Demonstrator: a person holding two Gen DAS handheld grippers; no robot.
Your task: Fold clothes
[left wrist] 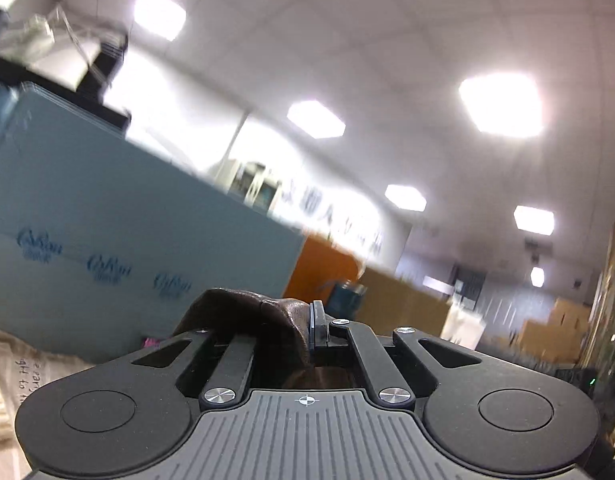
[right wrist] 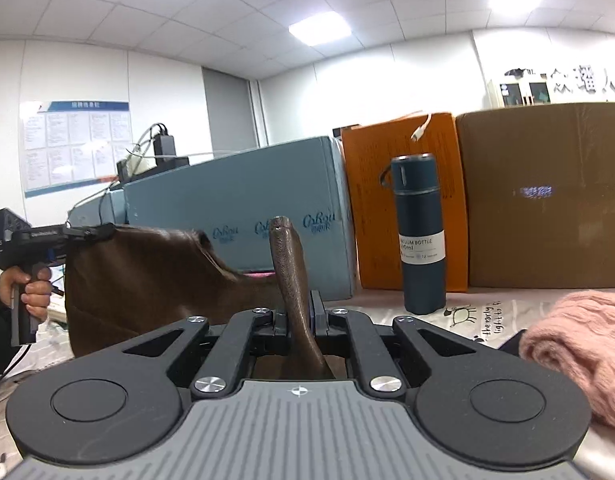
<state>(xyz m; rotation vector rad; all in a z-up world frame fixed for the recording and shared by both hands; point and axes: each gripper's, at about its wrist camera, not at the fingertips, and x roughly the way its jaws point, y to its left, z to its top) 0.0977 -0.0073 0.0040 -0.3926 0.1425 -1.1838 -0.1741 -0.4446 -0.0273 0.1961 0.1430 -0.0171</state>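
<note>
Brown garment [right wrist: 147, 280] hangs stretched above the counter [right wrist: 487, 308] between both grippers; right gripper [right wrist: 297, 316] has its jaws clenched on one edge; left gripper [right wrist: 93, 233], held in a hand [right wrist: 25, 288], pinches the other corner; pink knit [right wrist: 579, 352] lies beside a blue bottle [right wrist: 417, 232].

An office interior: a white suspended tile ceiling [right wrist: 227, 0] with flush bright light panels [right wrist: 319, 28] spans the top of the frame, a blue-bordered notice board of printed sheets [right wrist: 75, 140] hangs on the white wall at left, and brown cardboard cartons [right wrist: 547, 200] stand at right.
</note>
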